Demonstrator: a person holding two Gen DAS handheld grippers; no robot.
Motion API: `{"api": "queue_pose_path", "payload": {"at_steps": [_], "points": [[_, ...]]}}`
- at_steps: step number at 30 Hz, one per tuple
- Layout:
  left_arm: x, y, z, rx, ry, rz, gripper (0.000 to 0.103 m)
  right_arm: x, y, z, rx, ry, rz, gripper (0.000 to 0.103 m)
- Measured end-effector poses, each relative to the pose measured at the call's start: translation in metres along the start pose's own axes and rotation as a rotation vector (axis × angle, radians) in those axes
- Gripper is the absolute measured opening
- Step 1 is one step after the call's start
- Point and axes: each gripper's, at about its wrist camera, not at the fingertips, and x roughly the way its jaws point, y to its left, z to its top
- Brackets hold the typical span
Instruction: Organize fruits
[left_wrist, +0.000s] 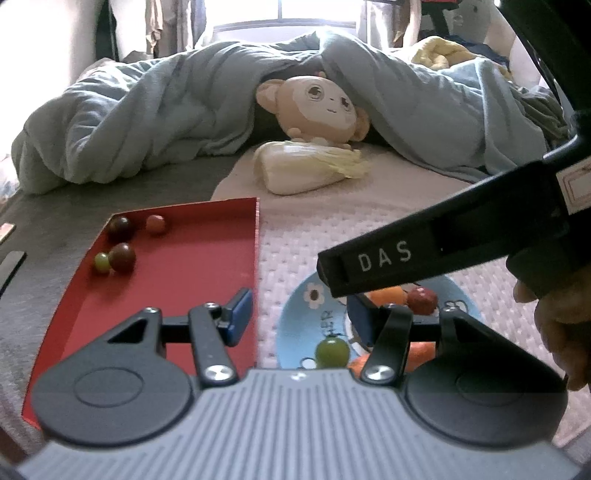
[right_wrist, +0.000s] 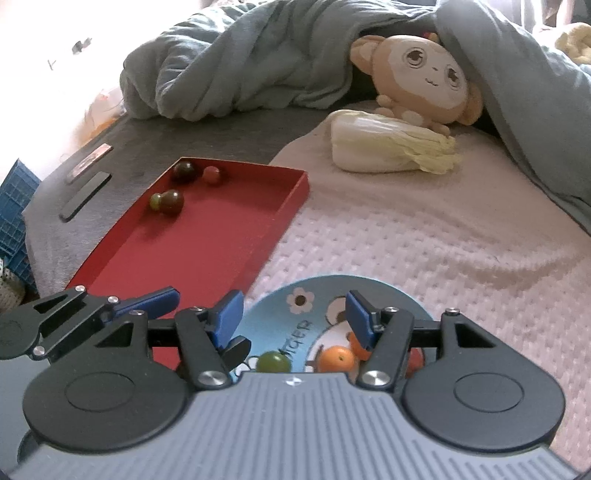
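Bed with white knitted cover (right_wrist: 424, 236), red tray (right_wrist: 207, 236) holding four small fruits at its far end, blue plate (right_wrist: 321, 291) beside it — green fruit (right_wrist: 273, 362) and orange fruit (right_wrist: 336, 358) on it, both hand-held grippers — left (left_wrist: 299, 314), right (right_wrist: 293, 317) — spread and empty, right gripper's black body crossing above the plate, plush monkey (right_wrist: 424, 81) and cabbage (right_wrist: 388, 147) seen behind under blue duvet (right_wrist: 229, 66).

Matt red tray (right_wrist: 207, 236), knobbly cloth (right_wrist: 424, 240)

The left gripper (left_wrist: 297, 314) hangs with jaws apart and empty, straddling the red tray's (left_wrist: 207, 258) right wall and the blue plate (left_wrist: 295, 325). Four small fruits (left_wrist: 122, 254) cluster at the tray's ten o'clock corner. The right gripper (left_wrist: 424, 258) reaches in from three o'clock over the plate's green fruit (left_wrist: 331, 352).
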Motion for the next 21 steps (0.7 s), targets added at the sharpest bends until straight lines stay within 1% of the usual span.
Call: {"api": "queue_pose_path", "payload": {"at_steps": [9, 21], "points": [[0.003, 0.017, -0.001, -0.024, 0.015, 0.024, 0.059, 0.011, 0.016, 0.006, -0.031, 0.016, 0.014, 0.067], [0.003, 0.020, 0.000, -0.019, 0.012, 0.029, 0.059, 0.015, 0.019, 0.007, -0.034, 0.019, 0.020, 0.067]]}}
